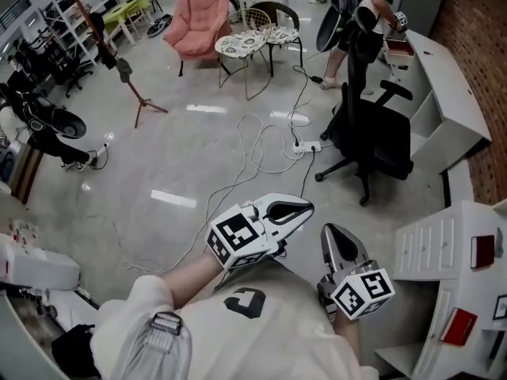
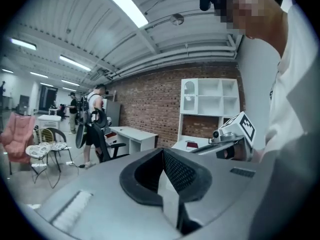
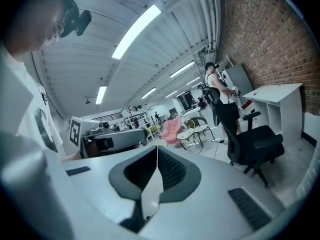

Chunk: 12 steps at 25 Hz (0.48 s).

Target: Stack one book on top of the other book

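Observation:
Two flat red items that look like books, one (image 1: 482, 252) above the other (image 1: 459, 327), lie on the white desk unit at the right edge of the head view. Both grippers are held close to the person's chest, well left of that desk, and point roughly level across the room. My left gripper (image 1: 306, 207) is shut with nothing in it; in the left gripper view its jaws (image 2: 163, 152) meet in a closed seam. My right gripper (image 1: 331, 229) sits just right of it, also shut and empty, its jaws (image 3: 157, 147) pressed together.
A black office chair (image 1: 372, 137) stands ahead on the grey floor, with cables and a power strip (image 1: 305, 146) beside it. A white desk (image 1: 444, 77) runs along the brick wall; a person (image 1: 360, 22) stands at its far end. A pink armchair (image 1: 198, 24) is far back.

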Tool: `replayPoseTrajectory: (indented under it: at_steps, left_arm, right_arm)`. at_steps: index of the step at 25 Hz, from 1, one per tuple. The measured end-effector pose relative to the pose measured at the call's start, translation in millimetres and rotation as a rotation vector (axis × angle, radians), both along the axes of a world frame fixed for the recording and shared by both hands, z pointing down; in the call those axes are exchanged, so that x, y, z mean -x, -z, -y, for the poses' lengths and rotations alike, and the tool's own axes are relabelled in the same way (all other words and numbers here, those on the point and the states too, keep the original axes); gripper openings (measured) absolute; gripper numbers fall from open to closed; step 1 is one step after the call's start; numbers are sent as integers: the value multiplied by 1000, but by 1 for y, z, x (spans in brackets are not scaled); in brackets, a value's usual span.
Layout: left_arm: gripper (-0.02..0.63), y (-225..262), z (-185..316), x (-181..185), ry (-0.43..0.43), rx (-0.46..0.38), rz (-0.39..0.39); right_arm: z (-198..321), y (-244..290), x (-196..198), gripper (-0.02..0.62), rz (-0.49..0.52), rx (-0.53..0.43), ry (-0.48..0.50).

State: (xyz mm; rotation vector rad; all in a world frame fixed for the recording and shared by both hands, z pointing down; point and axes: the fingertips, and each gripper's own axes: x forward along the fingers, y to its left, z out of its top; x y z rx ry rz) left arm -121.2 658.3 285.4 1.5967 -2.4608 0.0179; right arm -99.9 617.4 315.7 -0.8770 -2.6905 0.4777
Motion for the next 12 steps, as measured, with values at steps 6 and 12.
replayPoseTrajectory:
  at_steps: [6,12]
  left_arm:
    - [6,1,-2,-25,128,22,-28]
    - [6,-3,24,-39,147,120,22]
  right_arm:
    - [0,7,-21,6,13,20,141]
    - [18,-1,-36,6,6,49,180]
